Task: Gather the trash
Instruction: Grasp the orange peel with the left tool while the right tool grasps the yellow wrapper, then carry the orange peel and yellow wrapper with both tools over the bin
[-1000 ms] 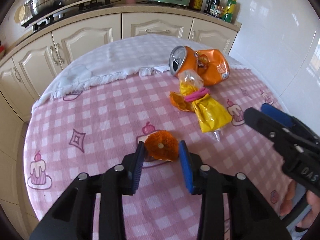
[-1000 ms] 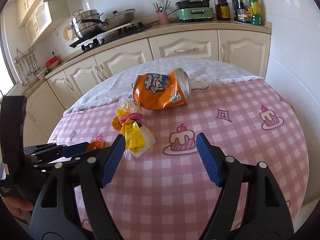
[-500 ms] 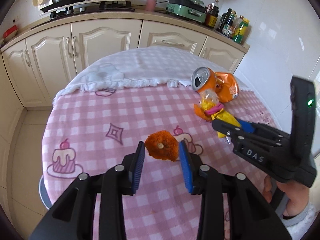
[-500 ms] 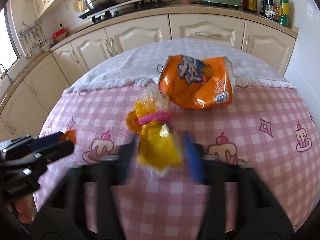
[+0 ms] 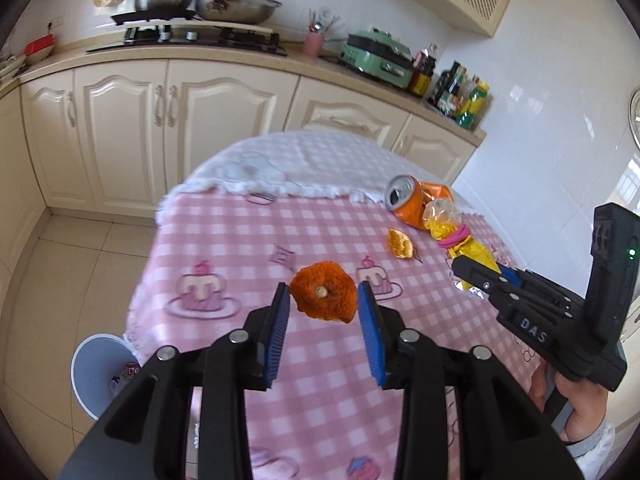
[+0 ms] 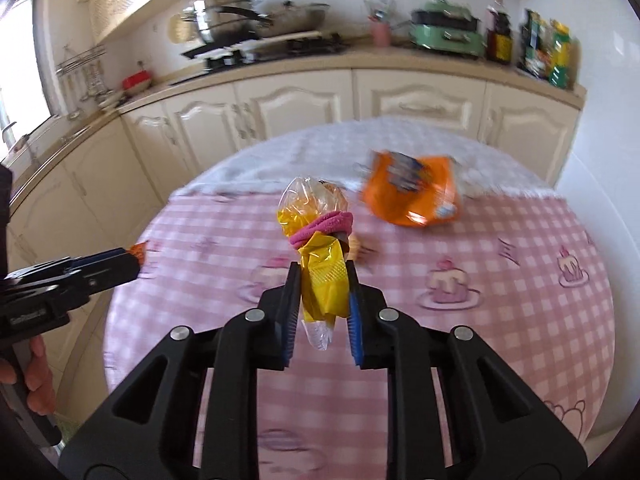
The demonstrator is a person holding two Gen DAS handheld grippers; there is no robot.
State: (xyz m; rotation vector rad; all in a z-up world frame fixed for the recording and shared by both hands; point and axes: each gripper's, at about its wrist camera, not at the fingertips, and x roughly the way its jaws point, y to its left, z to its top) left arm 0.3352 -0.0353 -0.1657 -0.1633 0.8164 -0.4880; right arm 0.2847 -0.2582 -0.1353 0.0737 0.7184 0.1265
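My left gripper [image 5: 323, 300] is shut on an orange peel [image 5: 323, 297] and holds it above the pink checked table [image 5: 224, 236]. My right gripper [image 6: 320, 280] is shut on a yellow plastic wrapper [image 6: 320, 264] tied with a pink band, lifted off the table; it also shows in the left wrist view [image 5: 460, 236]. A crushed orange can [image 6: 412, 192] lies at the back of the table. A second small peel piece [image 5: 400, 243] lies near the can. A white bin [image 5: 102, 372] stands on the floor at the table's left.
A white towel [image 5: 296, 168] covers the table's far side. Cream kitchen cabinets [image 5: 160, 120] with a stove, pans and bottles run behind. A tiled floor [image 5: 68, 264] lies to the left. Each gripper shows in the other's view.
My right gripper moved in and closed on the yellow wrapper, then lifted it. My left gripper lifted the orange peel up and back, bringing the bin into view.
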